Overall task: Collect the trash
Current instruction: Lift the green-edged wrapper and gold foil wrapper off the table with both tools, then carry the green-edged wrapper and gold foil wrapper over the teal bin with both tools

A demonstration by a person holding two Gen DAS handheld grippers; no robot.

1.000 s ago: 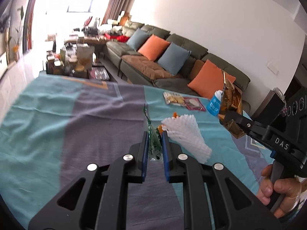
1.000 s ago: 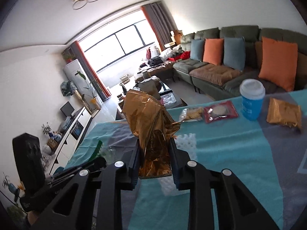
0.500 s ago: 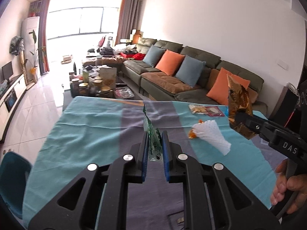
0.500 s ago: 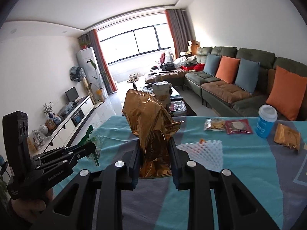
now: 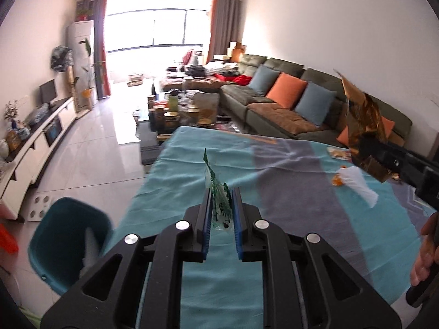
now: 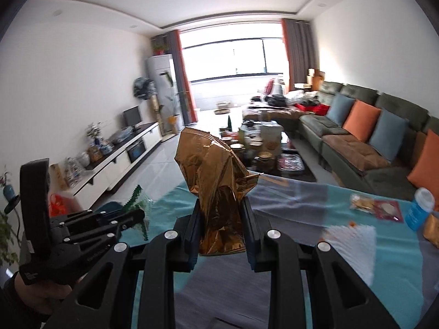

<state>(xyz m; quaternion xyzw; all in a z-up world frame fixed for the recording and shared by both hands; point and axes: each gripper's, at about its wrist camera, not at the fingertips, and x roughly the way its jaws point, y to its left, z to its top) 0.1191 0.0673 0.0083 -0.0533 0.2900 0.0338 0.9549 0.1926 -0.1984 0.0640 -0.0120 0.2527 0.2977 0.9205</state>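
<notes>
My left gripper (image 5: 221, 208) is shut on a green and clear plastic wrapper (image 5: 216, 194) and holds it above the left part of the table (image 5: 288, 175); it also shows in the right wrist view (image 6: 138, 215). My right gripper (image 6: 221, 219) is shut on a crumpled gold foil bag (image 6: 219, 181), held above the table; it also shows in the left wrist view (image 5: 365, 126). A teal bin (image 5: 65, 238) stands on the floor left of the table, with something pale inside.
On the teal and grey cloth lie a white foam net (image 6: 354, 244), an orange scrap (image 5: 337, 181), snack packets (image 6: 376, 205), a blue cup (image 6: 421, 211) and another gold packet (image 6: 432, 227). A sofa (image 5: 288, 104) and cluttered coffee table (image 5: 186, 109) stand beyond.
Both grippers have swung left and lifted, still holding their trash. The teal bin on the floor has come into the left wrist view.
</notes>
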